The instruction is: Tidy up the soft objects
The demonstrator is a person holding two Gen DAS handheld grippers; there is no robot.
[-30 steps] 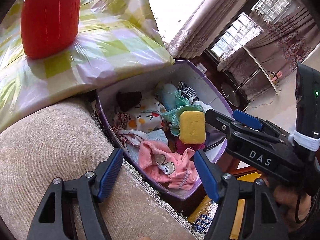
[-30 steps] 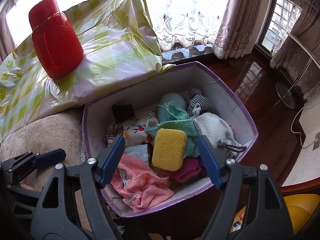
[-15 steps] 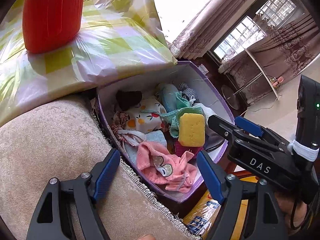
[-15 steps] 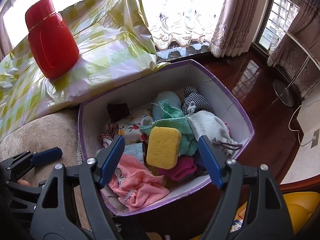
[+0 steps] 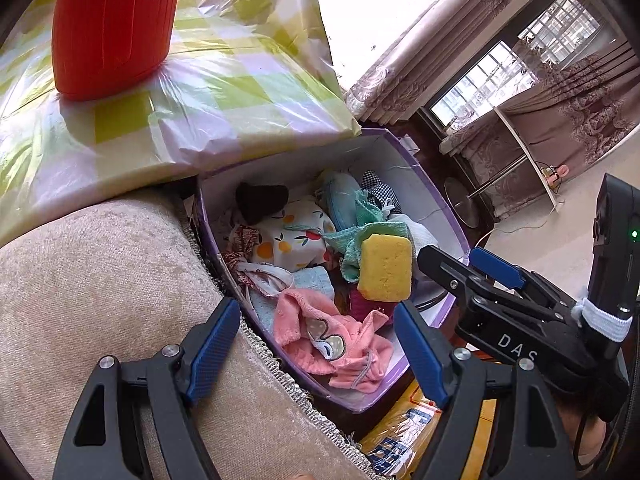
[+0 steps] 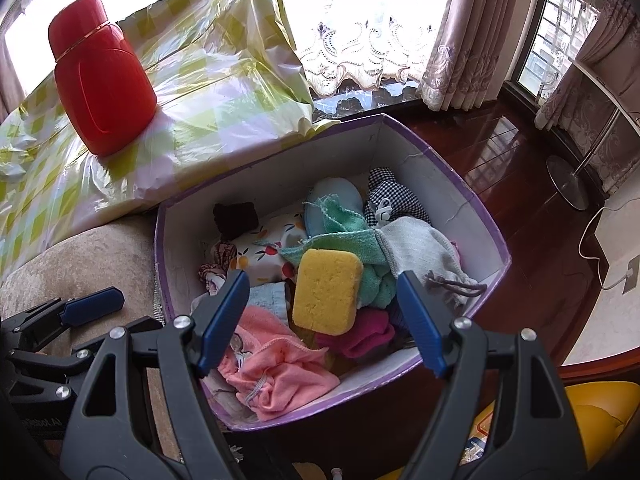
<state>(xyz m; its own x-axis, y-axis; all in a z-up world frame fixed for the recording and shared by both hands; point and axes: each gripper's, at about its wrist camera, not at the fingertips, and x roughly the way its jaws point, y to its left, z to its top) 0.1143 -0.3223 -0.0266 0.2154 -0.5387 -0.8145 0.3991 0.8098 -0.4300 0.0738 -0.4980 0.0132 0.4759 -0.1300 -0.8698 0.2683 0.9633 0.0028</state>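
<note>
Beside the beige upholstered armrest [image 5: 100,280], a purple-rimmed cardboard box with white inner walls [image 6: 472,216] holds the soft goods: a yellow rectangular sponge [image 6: 326,292] propped on top near the middle, a green knitted cloth [image 6: 352,240] under it, a pink fleece garment [image 6: 276,368] at the near corner, a grey drawstring pouch [image 6: 424,248] toward the right wall, and a fruit-print fabric piece [image 6: 264,252] toward the left. Left gripper [image 5: 316,352] hangs above the box's near edge with its jaws spread apart and nothing between them; right gripper [image 6: 322,320] is likewise parted and empty, poised above the sponge. Assessment: the sponge should be light, compressible and non-slip, and is best pinched across its short sides, which stand exposed. The cloths are limp and liable to drag neighbours or snag by loops and cords; take them at a bunched fold. Box walls are thin card, creased on the right, and may buckle if pressed. Clearance is open above; the plastic-wrapped checked bundle [image 6: 208,72], bearing a red plastic bottle [image 6: 104,84], crowds the far-left side.
</note>
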